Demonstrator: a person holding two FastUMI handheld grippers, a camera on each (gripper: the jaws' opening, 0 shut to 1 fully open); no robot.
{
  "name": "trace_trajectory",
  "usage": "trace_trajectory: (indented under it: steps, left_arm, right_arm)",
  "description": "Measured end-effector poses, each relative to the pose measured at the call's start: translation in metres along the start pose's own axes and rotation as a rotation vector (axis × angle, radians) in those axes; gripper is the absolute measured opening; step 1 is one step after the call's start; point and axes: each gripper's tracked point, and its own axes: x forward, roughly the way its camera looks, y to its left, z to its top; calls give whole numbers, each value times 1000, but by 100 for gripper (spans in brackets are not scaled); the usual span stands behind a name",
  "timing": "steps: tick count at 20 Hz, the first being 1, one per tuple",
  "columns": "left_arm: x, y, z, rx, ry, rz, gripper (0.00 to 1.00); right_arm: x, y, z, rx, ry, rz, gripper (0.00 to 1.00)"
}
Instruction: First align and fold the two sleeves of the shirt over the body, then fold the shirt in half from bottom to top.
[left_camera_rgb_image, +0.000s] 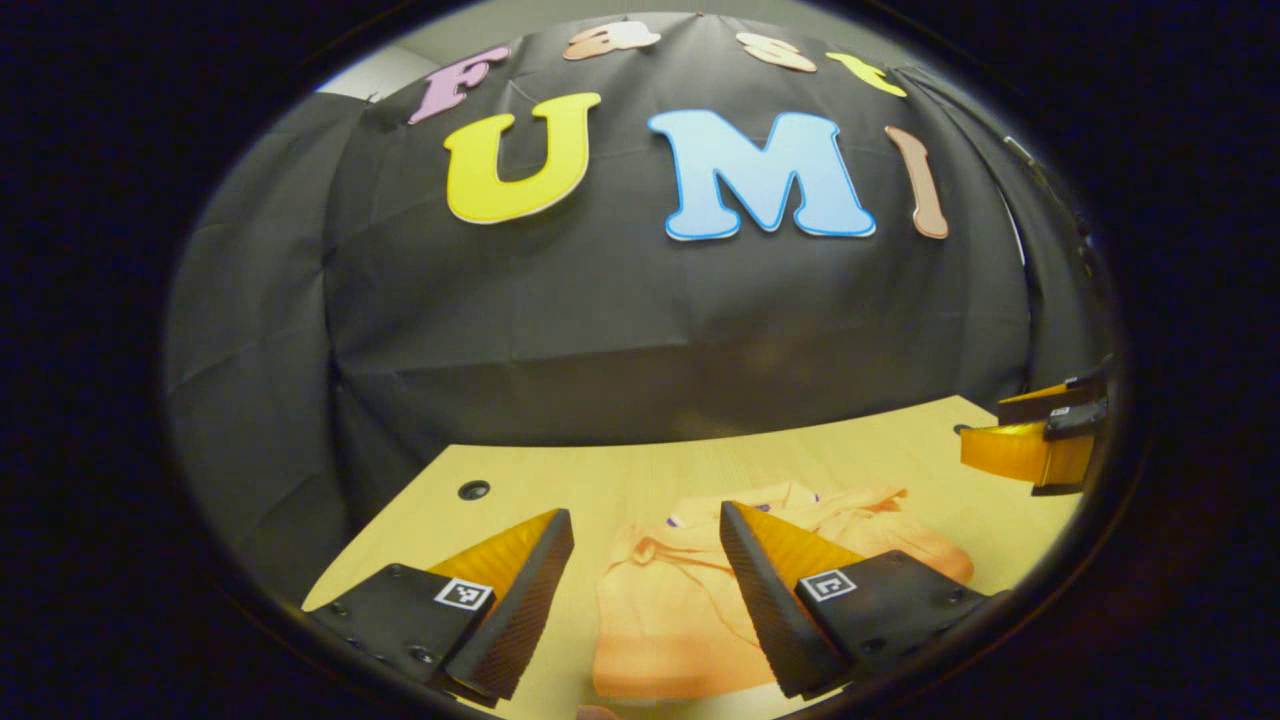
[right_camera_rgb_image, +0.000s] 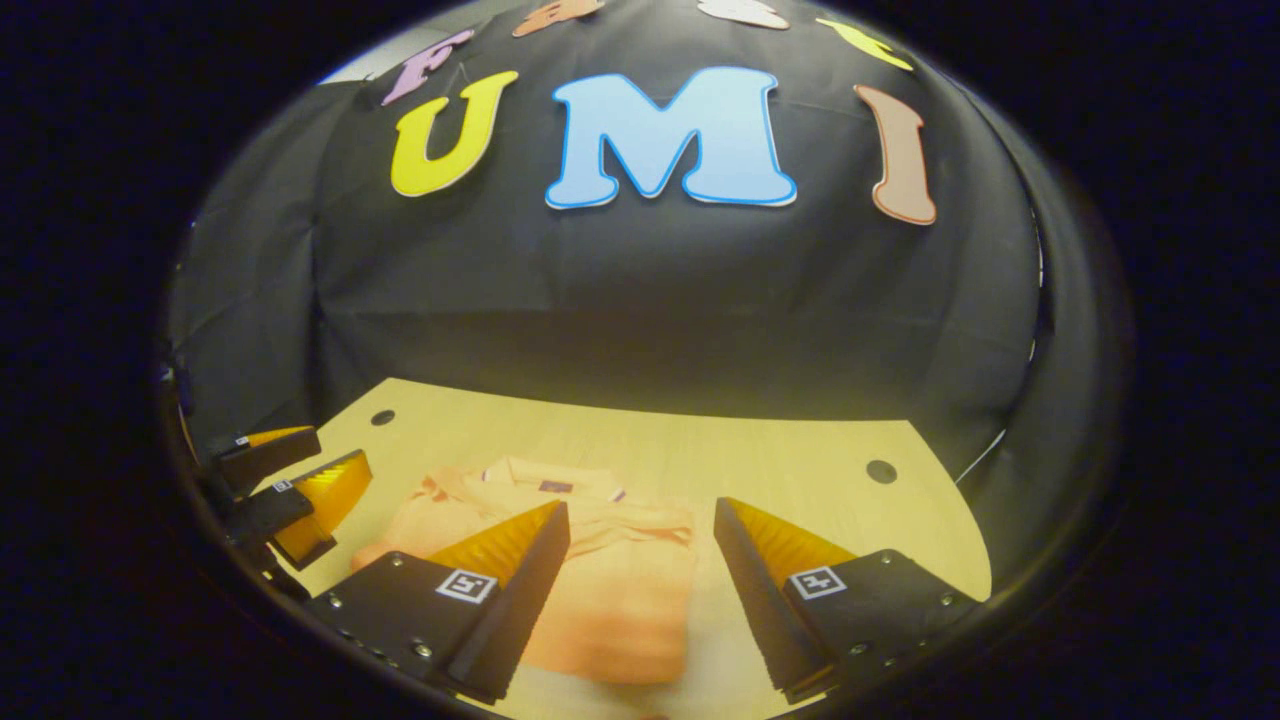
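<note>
Both grippers (left_camera_rgb_image: 646, 560) (right_camera_rgb_image: 640, 555) are being held open, empty, above the shirt (right_camera_rgb_image: 600, 590), lying lower centre, collar pointing away.

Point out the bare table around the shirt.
Bare table lies between the shirt and the booth wall, and to the shirt's right, toward the hole. Crowded on the shirt's left, where the left gripper hovers.
</note>
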Motion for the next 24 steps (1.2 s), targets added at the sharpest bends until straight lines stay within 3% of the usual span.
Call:
trace_trajectory:
  steps: [3,6,7,8,13,14,20,22,24]
  left_arm:
    - [-38,-6,13,-25,-60,6,100]
    - [-71,-10,28,-29,-115,20,100]
    - [-81,-13,29,-26,-126,18,96]
    - [-89,-15,31,-26,-135,17,100]
    - [-119,-25,36,-53,-162,-9,95]
    - [-124,-26,37,-58,-165,-13,99]
    - [-155,-18,44,-27,-185,-46,100]
    - [-166,-15,45,-16,-194,-60,95]
    - [-178,-10,42,-18,-197,-70,99]
  right_arm:
    - [-31,7,-1,-7,-45,23,90]
    - [-55,9,-13,-3,-64,53,89]
    - [-63,9,-15,-3,-73,57,90]
    - [-68,9,-16,-8,-82,55,91]
    - [-107,2,-16,-42,-133,13,90]
    - [-113,1,-15,-46,-147,2,90]
    - [-156,13,-17,-27,-192,-31,89]
    - [-166,16,-23,-17,-186,-51,89]
    - [-177,23,-27,-6,-177,-56,94]
